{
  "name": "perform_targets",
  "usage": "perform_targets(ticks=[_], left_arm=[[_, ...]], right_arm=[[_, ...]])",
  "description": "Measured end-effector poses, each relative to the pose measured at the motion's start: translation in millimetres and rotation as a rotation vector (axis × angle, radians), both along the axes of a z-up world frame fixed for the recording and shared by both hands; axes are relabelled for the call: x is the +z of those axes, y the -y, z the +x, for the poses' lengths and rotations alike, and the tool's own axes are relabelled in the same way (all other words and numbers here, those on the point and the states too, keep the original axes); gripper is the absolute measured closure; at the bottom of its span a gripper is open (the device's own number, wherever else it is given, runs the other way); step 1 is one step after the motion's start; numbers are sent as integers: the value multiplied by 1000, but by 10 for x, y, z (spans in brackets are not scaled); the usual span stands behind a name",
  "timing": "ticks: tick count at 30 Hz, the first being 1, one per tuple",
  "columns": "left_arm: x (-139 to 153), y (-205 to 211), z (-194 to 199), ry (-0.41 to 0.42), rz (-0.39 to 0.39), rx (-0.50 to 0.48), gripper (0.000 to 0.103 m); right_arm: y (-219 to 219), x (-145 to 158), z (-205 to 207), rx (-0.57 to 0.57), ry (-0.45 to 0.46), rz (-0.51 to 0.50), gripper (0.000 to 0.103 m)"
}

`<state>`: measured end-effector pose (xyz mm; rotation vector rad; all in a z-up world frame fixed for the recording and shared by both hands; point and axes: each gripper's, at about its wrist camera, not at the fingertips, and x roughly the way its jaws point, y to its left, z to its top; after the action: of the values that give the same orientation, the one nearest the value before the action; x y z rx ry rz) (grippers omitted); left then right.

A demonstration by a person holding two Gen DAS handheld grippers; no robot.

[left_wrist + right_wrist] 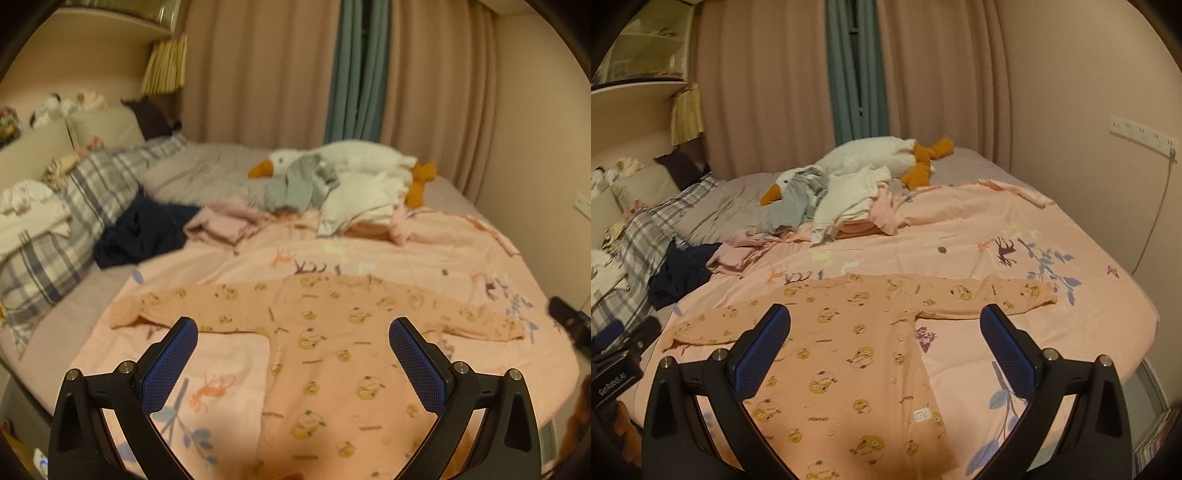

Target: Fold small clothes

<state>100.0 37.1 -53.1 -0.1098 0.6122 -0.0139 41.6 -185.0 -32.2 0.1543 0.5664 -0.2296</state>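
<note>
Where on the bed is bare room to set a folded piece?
Free: the pink quilt between the romper's right sleeve and the wall, and under each sleeve. Crowded: the clothes pile by the goose plush.

Both views are dim and warm, tinted orange-pink, with light that seems to come from overhead; no lamp shows. Shadows are soft, darkest at the bottom edge over the romper (325, 369). Fisheye bending curves the bed (1089, 258) and curtains (258, 74), and black vignette fills the corners. The left view is blurrier, especially the far clothes pile (314, 184).
</note>
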Motion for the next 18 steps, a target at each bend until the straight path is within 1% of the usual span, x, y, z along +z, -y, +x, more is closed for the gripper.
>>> perform_targets(ticks=[1,2,3,4,5,6,7,8,10,11,13,14,15,17,18], left_arm=[[-69,-66,116,-22,-27,-10,0],[-168,-169,260,-54,-75,-16,0],[-294,-290,413,-84,-142,-15,0],[-423,-412,566,-105,-205,-33,0],[-521,-482,681,-117,-252,-65,0],[-681,-584,842,-150,-309,-87,0],[-813,-653,960,-192,-335,-69,0],[-962,-705,1102,-239,-351,-34,0],[-1273,-814,1340,-312,-361,3,1],[-1393,-827,1427,-333,-365,3,2],[-1596,-843,1552,-378,-403,-7,2],[-1745,-837,1634,-432,-436,-9,5],[-1833,-819,1678,-461,-459,-12,7],[-1960,-758,1708,-504,-503,-30,22],[-2017,-743,1739,-513,-520,-39,22]], right_arm=[[121,-50,87,-10,-13,12,0],[283,-117,191,-19,-35,23,0],[468,-196,310,-28,-60,30,0],[660,-276,415,-42,-84,33,0],[815,-346,497,-62,-110,32,0],[1019,-452,611,-103,-153,21,0],[1187,-543,699,-141,-189,6,0],[1427,-690,822,-200,-246,-20,0],[1755,-905,977,-266,-325,-41,0],[1922,-1024,1043,-285,-362,-44,0],[2206,-1242,1141,-286,-422,-24,1],[2348,-1355,1180,-292,-446,-4,1],[2429,-1415,1183,-303,-455,10,1],[2584,-1505,1201,-325,-461,47,1],[2656,-1545,1206,-329,-460,73,1]])
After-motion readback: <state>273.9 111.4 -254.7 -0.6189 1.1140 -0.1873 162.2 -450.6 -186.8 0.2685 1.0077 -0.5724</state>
